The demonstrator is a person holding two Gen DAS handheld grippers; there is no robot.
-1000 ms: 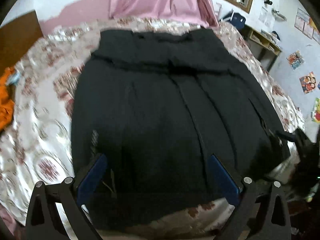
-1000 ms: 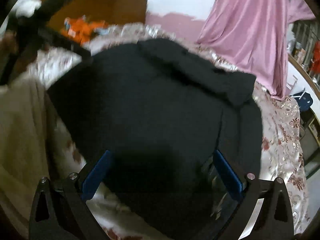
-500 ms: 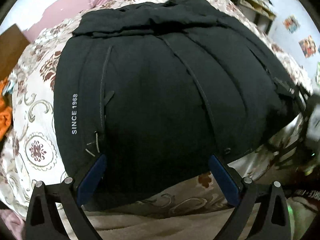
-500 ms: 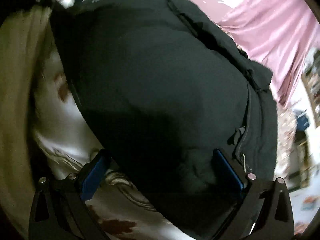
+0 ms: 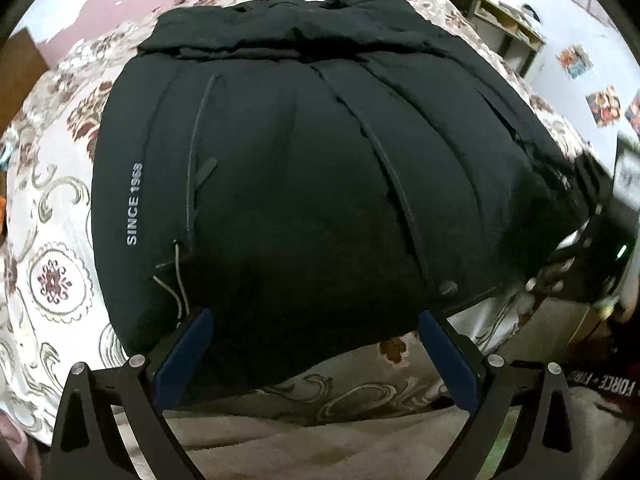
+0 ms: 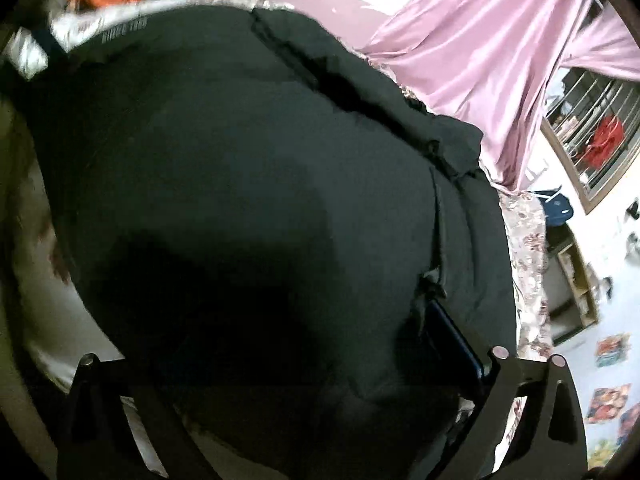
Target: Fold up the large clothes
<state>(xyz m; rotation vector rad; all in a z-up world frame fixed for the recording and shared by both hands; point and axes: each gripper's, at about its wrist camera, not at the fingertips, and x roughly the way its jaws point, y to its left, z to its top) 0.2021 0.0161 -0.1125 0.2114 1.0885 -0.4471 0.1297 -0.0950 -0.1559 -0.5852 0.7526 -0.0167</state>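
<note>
Black jacket (image 5: 304, 184) spread across floral bedspread (image 5: 52, 216), left gripper (image 5: 316, 344) spread wide at its near hem, right gripper (image 6: 280, 360) likewise wide, gripping nothing.

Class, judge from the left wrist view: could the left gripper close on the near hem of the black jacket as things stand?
Probably yes: the left gripper is open, its fingers either side of the black jacket hem, nothing between.

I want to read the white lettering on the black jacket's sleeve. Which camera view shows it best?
The left wrist view: the "SINCE 1968" lettering on the black jacket is sharp and readable there. In the right wrist view the same lettering sits far off near the top edge, blurred and unreadable.
</note>
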